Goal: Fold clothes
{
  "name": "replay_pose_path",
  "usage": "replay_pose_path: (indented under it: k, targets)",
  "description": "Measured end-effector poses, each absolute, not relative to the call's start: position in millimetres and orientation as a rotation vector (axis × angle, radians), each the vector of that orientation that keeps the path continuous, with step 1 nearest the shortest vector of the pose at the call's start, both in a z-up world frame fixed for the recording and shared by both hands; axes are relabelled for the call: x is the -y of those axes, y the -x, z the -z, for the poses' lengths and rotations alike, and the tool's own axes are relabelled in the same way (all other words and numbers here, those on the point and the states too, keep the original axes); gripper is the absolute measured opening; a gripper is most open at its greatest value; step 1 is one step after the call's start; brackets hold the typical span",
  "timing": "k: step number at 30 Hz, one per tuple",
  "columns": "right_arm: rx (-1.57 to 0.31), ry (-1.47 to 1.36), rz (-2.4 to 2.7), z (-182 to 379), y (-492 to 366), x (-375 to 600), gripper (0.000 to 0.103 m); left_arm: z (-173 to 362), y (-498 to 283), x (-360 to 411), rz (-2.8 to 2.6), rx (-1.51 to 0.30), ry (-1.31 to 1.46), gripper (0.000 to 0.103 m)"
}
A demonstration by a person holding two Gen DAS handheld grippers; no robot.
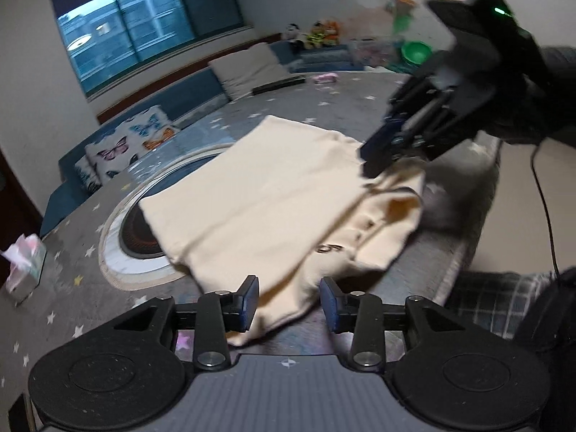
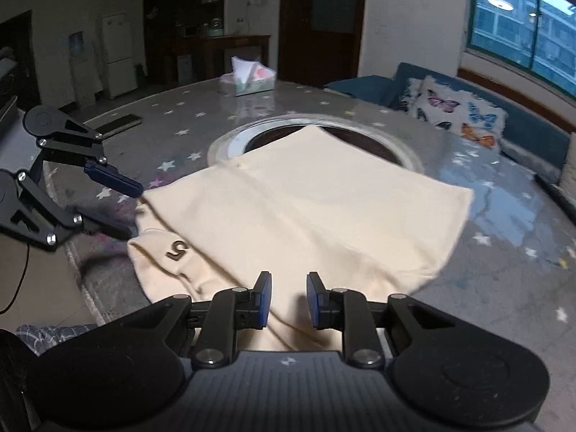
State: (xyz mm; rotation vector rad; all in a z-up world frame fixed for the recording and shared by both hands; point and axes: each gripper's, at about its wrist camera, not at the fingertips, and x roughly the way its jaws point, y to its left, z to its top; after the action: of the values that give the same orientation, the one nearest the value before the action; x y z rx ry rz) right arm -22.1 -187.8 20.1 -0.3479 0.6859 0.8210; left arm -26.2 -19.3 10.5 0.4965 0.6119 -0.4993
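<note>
Cream garment (image 2: 306, 216) is lying partly folded on the star-patterned worktop (image 2: 504, 288), overlapping its round inset. Both grippers, left (image 1: 289, 300) and right (image 2: 288, 297), are hovering over its near edge, fingers spread, gripping nothing. Risk: a shallow pinch could be catching only the top layer, dragging the fold askew.

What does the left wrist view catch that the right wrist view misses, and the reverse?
Only the left wrist view shows the green bowl, the plush toys and a white cushion. Only the right wrist view shows the dark doorway, the white fridge and a flat dark object on the table. Both show the cream garment, the tissue box, the butterfly pillow and both open grippers.
</note>
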Motion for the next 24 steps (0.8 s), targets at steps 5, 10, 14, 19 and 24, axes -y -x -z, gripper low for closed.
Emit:
replay_pose_path:
  k: [5,10,14,19,24]
  targets:
    - [-0.658,0.368,-0.853,-22.7,23.6,173.0,0.020,-4.5,31.6,32.2,0.530,-0.577,-0.546,0.046]
    - [-0.677,0.365,-0.917,-12.9,17.3,146.8,0.020,1.9,28.7,43.2,0.560,-0.553,-0.574,0.046]
    - [-0.682,0.336,-0.920,-14.2,14.7,153.7,0.021,4.8,24.6,48.6,0.576,-0.530,-0.573,0.041]
    - [-0.734,0.290,-0.862,-12.6,7.7,182.6,0.021,4.8,15.2,50.6,0.606,-0.522,-0.524,0.013]
    - [-0.751,0.263,-0.842,-19.4,13.5,212.8,0.021,-9.7,-1.2,38.6,0.581,-0.530,-0.398,0.010]
